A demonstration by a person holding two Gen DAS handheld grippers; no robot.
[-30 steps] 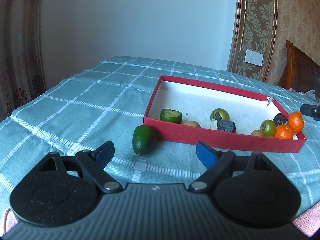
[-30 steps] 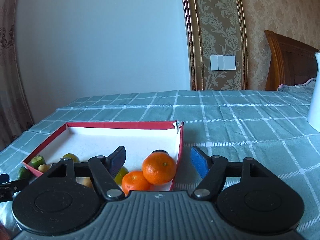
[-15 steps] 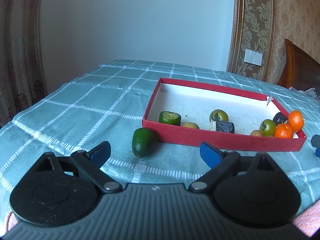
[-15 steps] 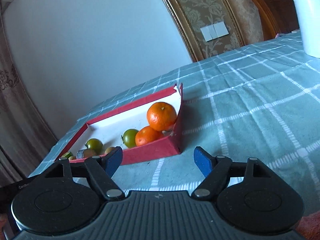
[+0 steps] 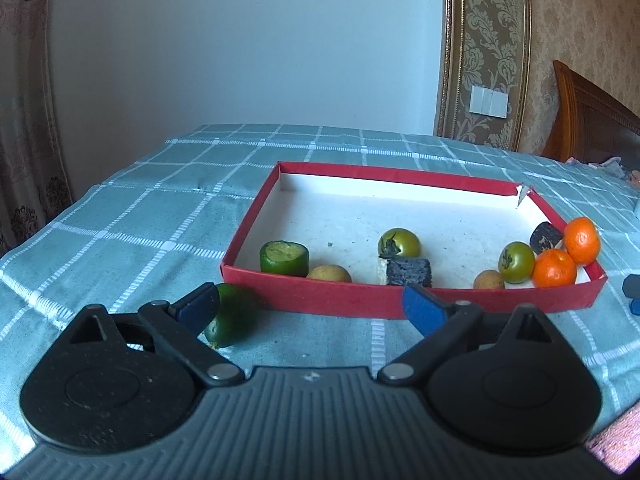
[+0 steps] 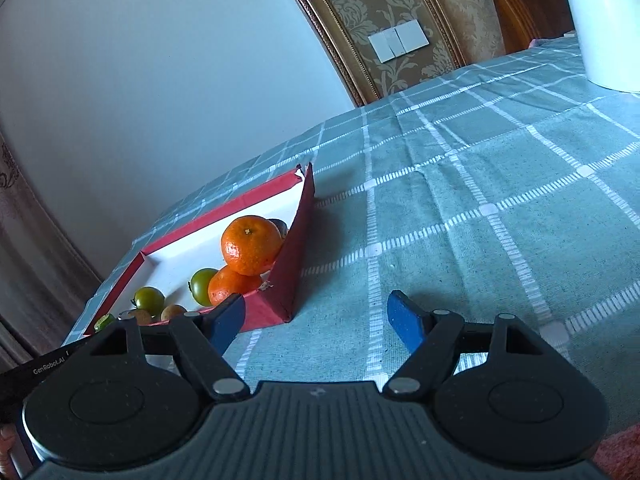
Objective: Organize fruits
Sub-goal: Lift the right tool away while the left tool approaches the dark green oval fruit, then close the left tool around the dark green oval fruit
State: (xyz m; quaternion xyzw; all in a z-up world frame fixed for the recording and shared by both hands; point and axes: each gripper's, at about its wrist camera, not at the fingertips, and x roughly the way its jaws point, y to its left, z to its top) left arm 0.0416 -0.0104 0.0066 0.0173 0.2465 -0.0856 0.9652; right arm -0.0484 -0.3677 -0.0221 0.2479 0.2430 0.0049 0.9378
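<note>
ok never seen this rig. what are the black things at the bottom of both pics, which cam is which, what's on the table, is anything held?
No robot arm here: a person holds a two-finger gripper in each hand, and a fisheye camera on each looks forward along its fingers. The black shapes with blue pads are those grippers: left gripper in one picture, right gripper in the other. Both are open and hold nothing.

On the checked tablecloth sits a red tray with two oranges, green tomatoes, small brown fruits and dark chunks. One green fruit lies outside, by the tray's near wall, close to the left finger. A white vessel stands far right.
</note>
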